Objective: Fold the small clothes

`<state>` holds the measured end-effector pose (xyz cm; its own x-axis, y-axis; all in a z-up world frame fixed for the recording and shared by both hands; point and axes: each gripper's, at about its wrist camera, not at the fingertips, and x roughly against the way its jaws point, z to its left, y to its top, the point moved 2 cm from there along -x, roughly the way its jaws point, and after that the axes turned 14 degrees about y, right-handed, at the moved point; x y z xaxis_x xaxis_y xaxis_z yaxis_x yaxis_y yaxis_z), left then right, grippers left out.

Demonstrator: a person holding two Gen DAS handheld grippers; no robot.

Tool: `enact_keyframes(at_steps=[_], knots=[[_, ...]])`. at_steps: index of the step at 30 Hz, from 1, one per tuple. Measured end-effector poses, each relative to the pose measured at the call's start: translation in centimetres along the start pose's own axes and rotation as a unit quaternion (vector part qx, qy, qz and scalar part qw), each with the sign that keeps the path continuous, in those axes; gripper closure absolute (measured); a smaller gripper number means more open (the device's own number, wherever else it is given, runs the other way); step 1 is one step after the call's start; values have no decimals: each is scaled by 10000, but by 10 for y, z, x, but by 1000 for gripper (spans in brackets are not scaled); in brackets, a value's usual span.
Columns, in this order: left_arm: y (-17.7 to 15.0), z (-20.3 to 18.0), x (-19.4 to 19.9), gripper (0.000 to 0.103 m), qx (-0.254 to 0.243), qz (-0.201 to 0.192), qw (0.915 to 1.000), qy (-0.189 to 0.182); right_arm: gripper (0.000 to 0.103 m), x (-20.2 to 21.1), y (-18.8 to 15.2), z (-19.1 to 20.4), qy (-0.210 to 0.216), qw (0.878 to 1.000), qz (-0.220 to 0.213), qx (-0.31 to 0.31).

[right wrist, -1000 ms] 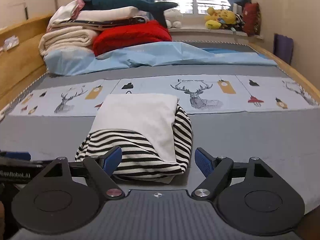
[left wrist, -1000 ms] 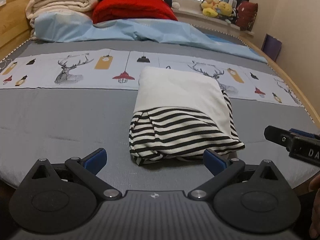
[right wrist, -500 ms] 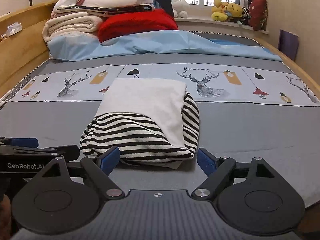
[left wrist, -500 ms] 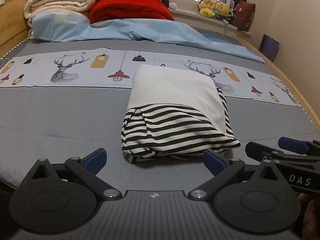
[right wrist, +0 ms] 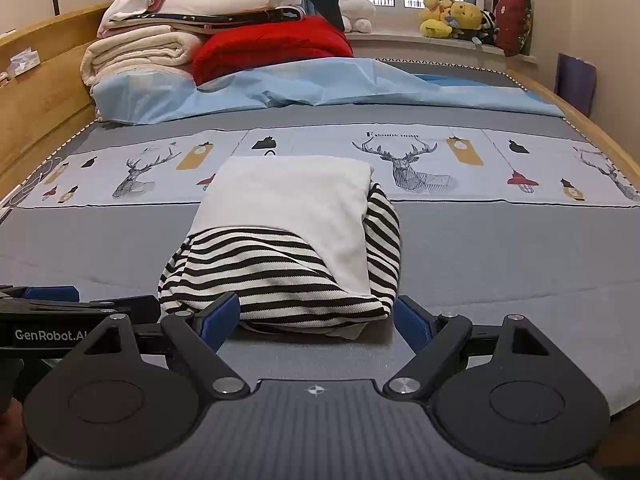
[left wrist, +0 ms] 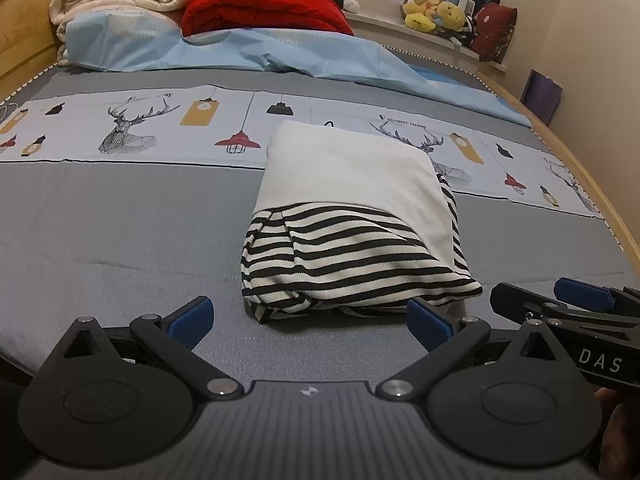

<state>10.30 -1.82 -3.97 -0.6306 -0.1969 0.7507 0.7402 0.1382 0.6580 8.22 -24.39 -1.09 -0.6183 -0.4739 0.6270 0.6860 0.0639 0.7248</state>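
A folded garment (left wrist: 352, 220) (right wrist: 296, 240), white on top with black-and-white stripes at the near end, lies flat on the grey bed cover. My left gripper (left wrist: 310, 318) stands open just short of its near edge, nothing between the blue pads. My right gripper (right wrist: 316, 316) is open too, its pads either side of the garment's near edge without touching it. The right gripper (left wrist: 560, 300) shows at the right of the left wrist view. At the left of the right wrist view is the left gripper (right wrist: 80, 304).
Stacked blankets (right wrist: 140, 52), a red quilt (right wrist: 272, 52) and a light blue sheet (right wrist: 320, 88) fill the far end of the bed. A printed deer strip (right wrist: 420, 164) crosses the cover. Wooden bed rails (left wrist: 592, 184) run along both sides. Plush toys (right wrist: 452, 16) sit on the sill.
Both views have shifted slightly and the garment sits a little lower and nearer. The right gripper has come further into the left wrist view. The garment itself has not moved.
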Motion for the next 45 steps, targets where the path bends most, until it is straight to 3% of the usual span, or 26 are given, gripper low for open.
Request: enact_keyframes(at_steps=[45], knots=[[-2, -2, -4, 1, 7, 43, 10000, 7, 19, -7, -5, -2, -10, 9999, 82, -113]])
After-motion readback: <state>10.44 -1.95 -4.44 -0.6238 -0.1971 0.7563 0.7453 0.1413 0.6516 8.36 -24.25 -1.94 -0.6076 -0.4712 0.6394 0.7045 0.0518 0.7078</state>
